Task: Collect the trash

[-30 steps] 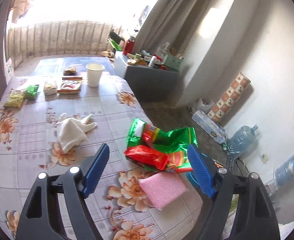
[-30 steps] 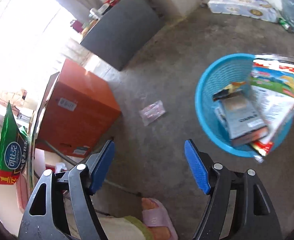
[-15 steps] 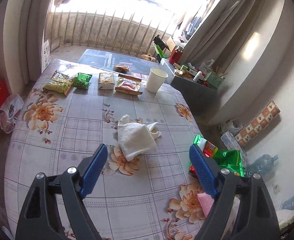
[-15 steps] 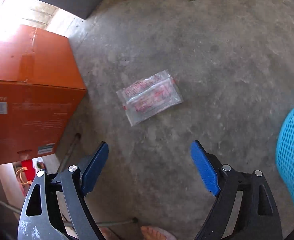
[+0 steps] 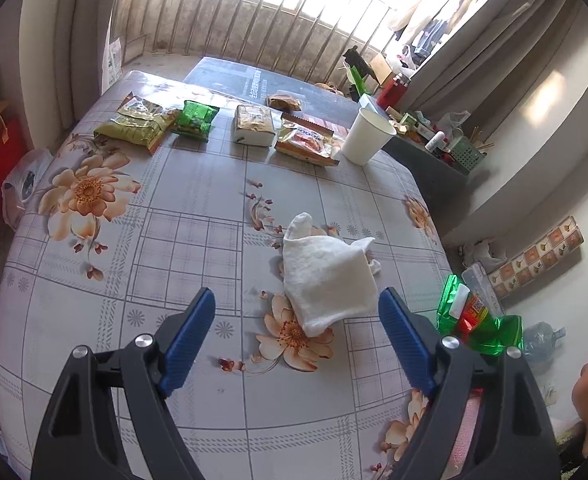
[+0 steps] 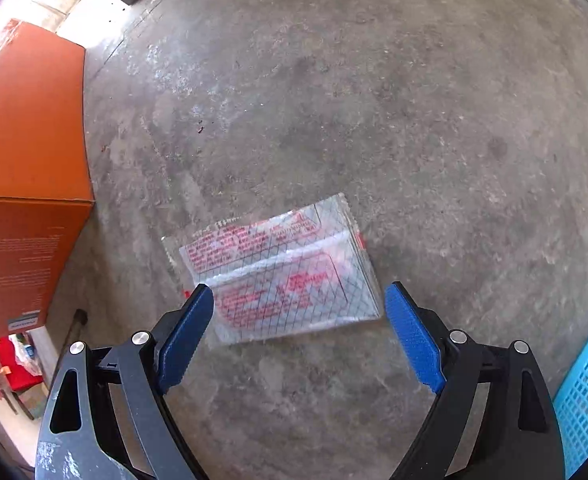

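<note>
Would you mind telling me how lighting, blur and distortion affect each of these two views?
Left wrist view: the barred window is blown out white, and fisheye bends the tablecloth edges. Right wrist view: even light on the concrete floor; the clear red-printed wrapper is slightly smeared.

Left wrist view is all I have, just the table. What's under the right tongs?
Observer: A clear wrapper with red print, flat on the concrete floor.
Operator: Are the tongs gripping it?
Observer: No. The right tongs are open, the wrapper's near edge showing between the pads, unpinched.
Operator: Any bin in sight?
Observer: A blue basket shows at the right edge of that view.
</note>
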`<state>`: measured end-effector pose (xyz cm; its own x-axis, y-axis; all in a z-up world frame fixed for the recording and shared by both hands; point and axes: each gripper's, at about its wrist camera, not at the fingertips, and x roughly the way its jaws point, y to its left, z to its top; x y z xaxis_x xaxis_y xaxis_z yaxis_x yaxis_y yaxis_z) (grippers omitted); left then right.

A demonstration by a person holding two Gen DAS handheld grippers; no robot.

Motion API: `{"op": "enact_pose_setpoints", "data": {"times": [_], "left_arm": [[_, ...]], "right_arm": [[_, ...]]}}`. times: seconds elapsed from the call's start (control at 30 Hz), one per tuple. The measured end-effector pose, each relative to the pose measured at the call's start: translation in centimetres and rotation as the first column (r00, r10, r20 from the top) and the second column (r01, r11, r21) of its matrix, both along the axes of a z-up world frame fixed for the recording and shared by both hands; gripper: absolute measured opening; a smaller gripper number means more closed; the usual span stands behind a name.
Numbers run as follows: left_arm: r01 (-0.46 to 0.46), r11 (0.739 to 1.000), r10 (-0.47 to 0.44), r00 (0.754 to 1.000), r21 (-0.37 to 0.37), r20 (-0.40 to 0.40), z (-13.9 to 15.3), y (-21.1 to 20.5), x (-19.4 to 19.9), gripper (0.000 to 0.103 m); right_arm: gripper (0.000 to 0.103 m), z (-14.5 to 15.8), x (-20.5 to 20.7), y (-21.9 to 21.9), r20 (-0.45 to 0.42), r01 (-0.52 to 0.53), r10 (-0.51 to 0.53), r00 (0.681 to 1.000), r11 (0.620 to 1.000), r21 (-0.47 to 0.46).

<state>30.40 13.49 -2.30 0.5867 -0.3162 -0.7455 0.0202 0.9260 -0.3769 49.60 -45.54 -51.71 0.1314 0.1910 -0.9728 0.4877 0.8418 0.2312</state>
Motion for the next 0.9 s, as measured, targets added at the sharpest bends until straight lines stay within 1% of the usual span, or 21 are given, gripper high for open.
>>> {"op": "enact_pose_setpoints", "data": {"times": [0.2, 0.23, 0.27, 0.3, 0.33, 0.37, 0.4, 0.43, 0.47, 0.5, 0.53, 0.6, 0.63, 0.7, 0.77, 0.83, 0.9], "left_arm": [[0.004, 1.0, -0.004, 1.0, 0.009, -0.009, -0.9, 0.0, 1.0, 0.081], [0.005, 1.0, -0.005, 1.0, 0.009, -0.009, -1.1, 0.0, 1.1, 0.081], [0.008, 1.0, -0.008, 1.0, 0.009, -0.01, -1.2, -0.1, 1.2, 0.081], [0.01, 1.0, -0.01, 1.0, 0.011, -0.011, -1.3, -0.1, 1.3, 0.081], [0.01, 1.0, -0.01, 1.0, 0.012, -0.011, -1.4, -0.1, 1.4, 0.081], [0.011, 1.0, -0.011, 1.0, 0.009, -0.012, -1.5, -0.1, 1.5, 0.081], [0.011, 1.0, -0.011, 1.0, 0.005, -0.011, -1.5, 0.0, 1.5, 0.081], [0.012, 1.0, -0.012, 1.0, 0.005, -0.01, -1.6, 0.0, 1.6, 0.081], [0.015, 1.0, -0.015, 1.0, 0.006, -0.007, -1.6, 0.0, 1.6, 0.081], [0.017, 1.0, -0.017, 1.0, 0.008, -0.003, -1.6, 0.0, 1.6, 0.081], [0.018, 1.0, -0.018, 1.0, 0.011, -0.002, -1.6, 0.0, 1.6, 0.081], [0.02, 1.0, -0.02, 1.0, 0.008, -0.001, -1.5, 0.1, 1.5, 0.081], [0.022, 1.0, -0.022, 1.0, 0.004, 0.001, -1.5, 0.1, 1.4, 0.081], [0.025, 1.0, -0.025, 1.0, 0.002, 0.012, -1.1, 0.1, 1.3, 0.081], [0.035, 0.999, -0.035, 0.999, 0.004, 0.04, -0.5, 0.2, 0.9, 0.081], [0.043, 0.999, -0.043, 0.996, 0.007, 0.079, 0.1, 0.2, 0.5, 0.081], [0.045, 0.999, -0.044, 0.994, -0.006, 0.102, 0.3, 0.4, 0.0, 0.081]], "right_arm": [[0.082, -2.7, 0.4, 1.6, -0.03, -0.033, 0.032, 0.999, 0.999, -0.033], [0.082, -2.6, 0.5, 2.0, -0.014, -0.046, 0.045, 0.999, 0.998, -0.053], [0.08, -2.6, 0.6, 2.5, -0.023, -0.068, 0.066, 0.998, 0.994, -0.083], [0.071, -2.6, 0.6, 3.0, -0.032, -0.097, 0.094, 0.995, 0.988, -0.123], [0.067, -2.5, 0.7, 3.7, -0.044, -0.132, 0.127, 0.991, 0.977, -0.17], [0.059, -2.5, 0.6, 4.3, -0.06, -0.164, 0.155, 0.986, 0.963, -0.213], [0.052, -2.5, 0.6, 4.8, -0.067, -0.192, 0.181, 0.981, 0.95, -0.245], [0.049, -2.3, 0.5, 5.2, -0.065, -0.207, 0.197, 0.978, 0.944, -0.257], [0.039, -2.2, 0.5, 5.5, -0.07, -0.217, 0.205, 0.976, 0.935, -0.281], [0.026, -2.0, 0.5, 5.8, -0.08, -0.224, 0.21, 0.975, 0.924, -0.309], [0.022, -2.0, 0.5, 6.1, -0.09, -0.231, 0.214, 0.973, 0.918, -0.322], [0.012, -1.9, 0.3, 6.4, -0.107, -0.244, 0.22, 0.97, 0.904, -0.351], [0.009, -1.8, 0.0, 6.7, -0.113, -0.245, 0.219, 0.969, 0.898, -0.364], [0.002, -1.0, -0.7, 6.6, -0.102, -0.235, 0.212, 0.972, 0.9, -0.368], [0.001, 0.6, -1.7, 5.9, -0.064, -0.199, 0.189, 0.98, 0.912, -0.359], [0.001, 3.1, -3.2, 4.4, -0.009, -0.136, 0.141, 0.99, 0.935, -0.328], [0.0, 6.5, -5.1, 3.0, 0.053, -0.085, 0.106, 0.993, 0.947, -0.309]]}}
